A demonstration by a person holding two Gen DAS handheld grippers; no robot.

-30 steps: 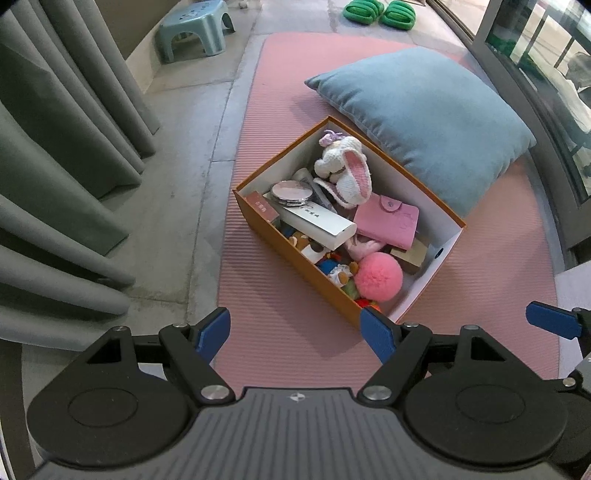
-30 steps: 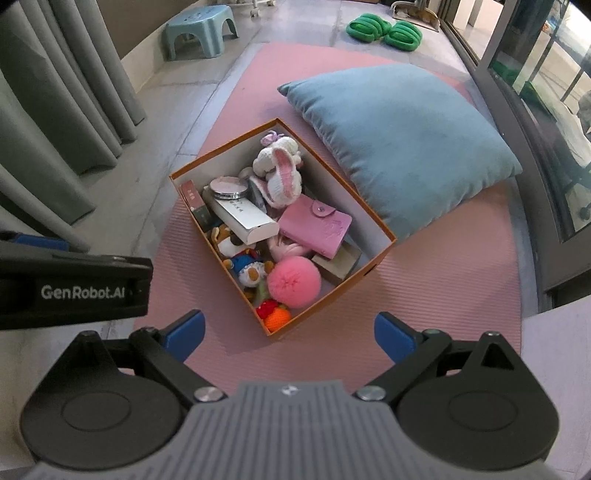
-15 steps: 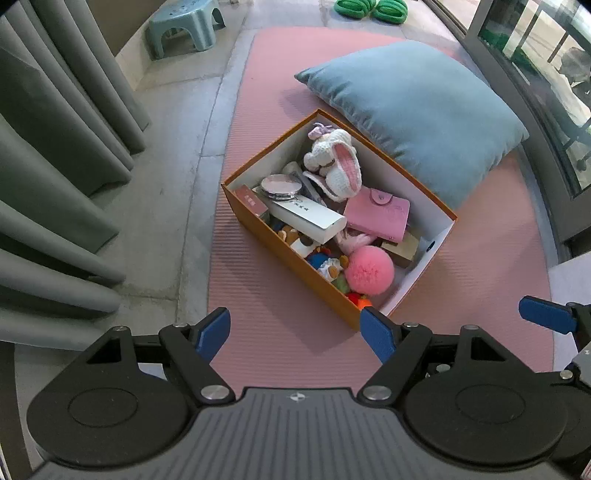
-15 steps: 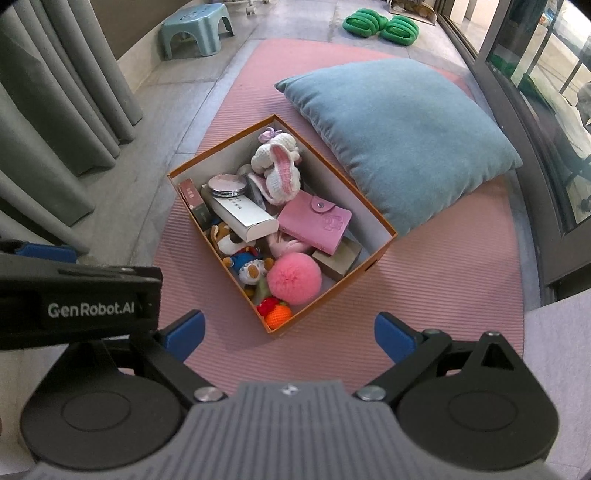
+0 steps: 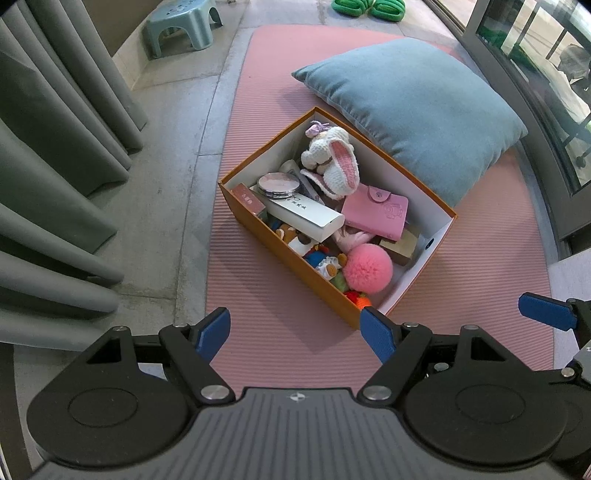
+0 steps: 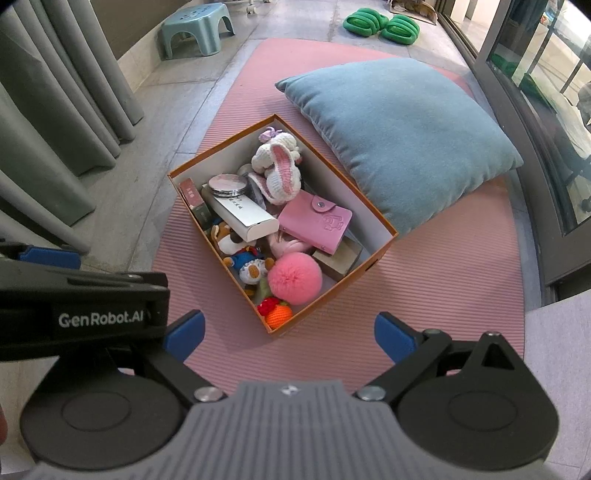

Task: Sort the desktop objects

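Observation:
An orange box (image 5: 280, 254) (image 6: 325, 295) stands on a pink mat, full of small things. In it are a crocheted white bunny (image 5: 330, 158) (image 6: 277, 166), a pink wallet (image 5: 375, 216) (image 6: 316, 225), a pink pompom (image 5: 367, 267) (image 6: 294, 278), a long white case (image 5: 306, 218) (image 6: 243, 218), a round compact (image 5: 279, 184) (image 6: 228, 184) and small plush toys. My left gripper (image 5: 295, 332) is open and empty, high above the box's near side. My right gripper (image 6: 290, 332) is open and empty too. The left gripper's body (image 6: 77, 306) shows at the right view's left edge.
A blue-grey cushion (image 5: 413, 110) (image 6: 402, 140) lies behind the box on the mat (image 5: 258, 295). Grey curtains (image 5: 48, 166) hang at the left. A small teal stool (image 5: 181, 29) and green slippers (image 6: 380, 24) sit far back. A glass door frame (image 6: 524, 129) runs along the right.
Both grippers have drifted slightly, so the box sits a little further up and left in the views. Both stay open and empty. Nothing in the box has moved.

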